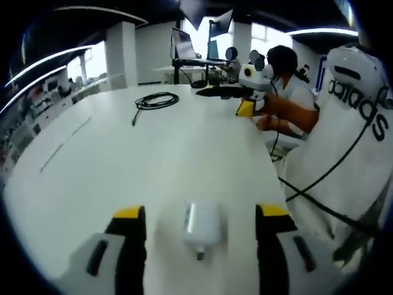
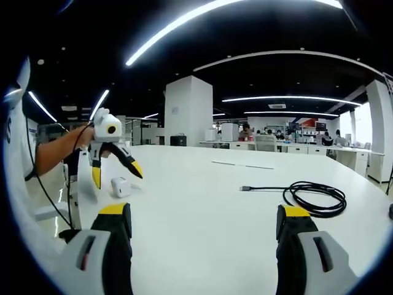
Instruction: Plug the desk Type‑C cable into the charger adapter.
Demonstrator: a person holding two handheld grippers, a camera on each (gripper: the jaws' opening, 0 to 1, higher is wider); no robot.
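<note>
Left gripper view: a white charger adapter (image 1: 202,225) lies flat on the white table (image 1: 153,160) at the lower centre of the frame, between the spread yellow-tipped jaws of the left gripper (image 1: 201,218) and touching neither. Its long axis runs along the jaws' line, its small connector end pointing toward the bottom of the frame. The left gripper stands wide open and grips nothing. Far up the table, upper left of centre, the black Type-C cable (image 1: 155,101) lies coiled, a loose tail ending toward the lower left. At the upper right the right gripper (image 1: 216,91) hangs over the table edge in a person's hand, jaws pointing left.

Right gripper view: the cable (image 2: 313,196) rests coiled at the right of the frame, its straight lead running left to a plug tip pointing left. The right gripper (image 2: 204,221) is also wide open and empty. At the left the adapter (image 2: 120,187) sits on the table beneath the left gripper (image 2: 120,169).
</note>
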